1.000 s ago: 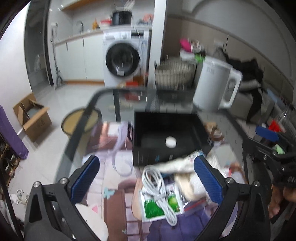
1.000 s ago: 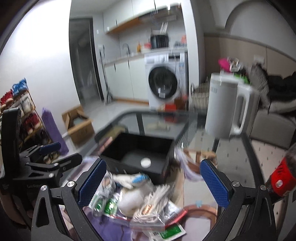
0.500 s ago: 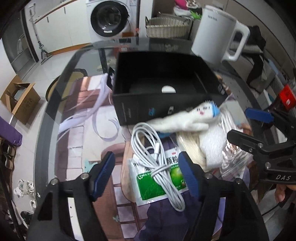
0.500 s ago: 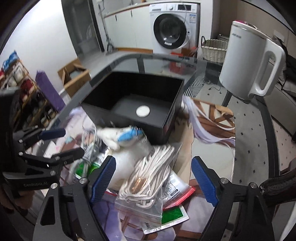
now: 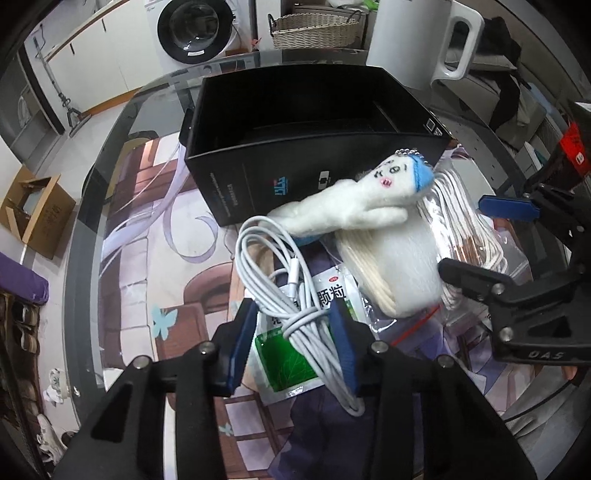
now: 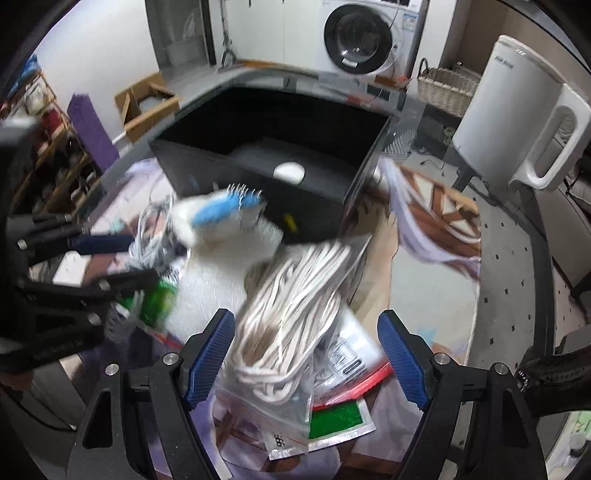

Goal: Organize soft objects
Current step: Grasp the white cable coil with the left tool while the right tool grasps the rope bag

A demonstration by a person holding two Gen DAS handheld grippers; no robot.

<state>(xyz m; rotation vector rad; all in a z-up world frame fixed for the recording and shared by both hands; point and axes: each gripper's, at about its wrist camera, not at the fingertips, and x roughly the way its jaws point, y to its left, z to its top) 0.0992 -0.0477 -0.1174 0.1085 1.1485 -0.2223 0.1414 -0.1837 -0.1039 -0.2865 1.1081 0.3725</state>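
Observation:
A pile lies on the table in front of a black open box [image 5: 258, 184]. It holds a white plush doll [image 5: 351, 199] with a blue cap, a white fluffy block [image 5: 402, 273], a coiled white cable [image 5: 273, 266], a green sachet [image 5: 284, 362] and a clear bag of white rope [image 6: 291, 306]. My left gripper [image 5: 291, 310] points down over the cable; its jaws are closing with the cable between them, and a gap shows on the left side. My right gripper [image 6: 306, 317] straddles the rope bag, jaws wide and closing slightly, pads clear of it.
A white kettle [image 6: 517, 122] stands on the table right of the box. A white disc [image 6: 289, 172] lies inside the box. A red-labelled bottle [image 5: 570, 147] is at the far right. Beyond the table edge are a wicker basket [image 5: 314, 29], a washing machine [image 5: 195, 29] and a cardboard box [image 5: 37, 218].
Both grippers have dropped and tipped down onto the pile. The left jaws have narrowed a lot around the cable. The right jaws have narrowed a little over the rope bag.

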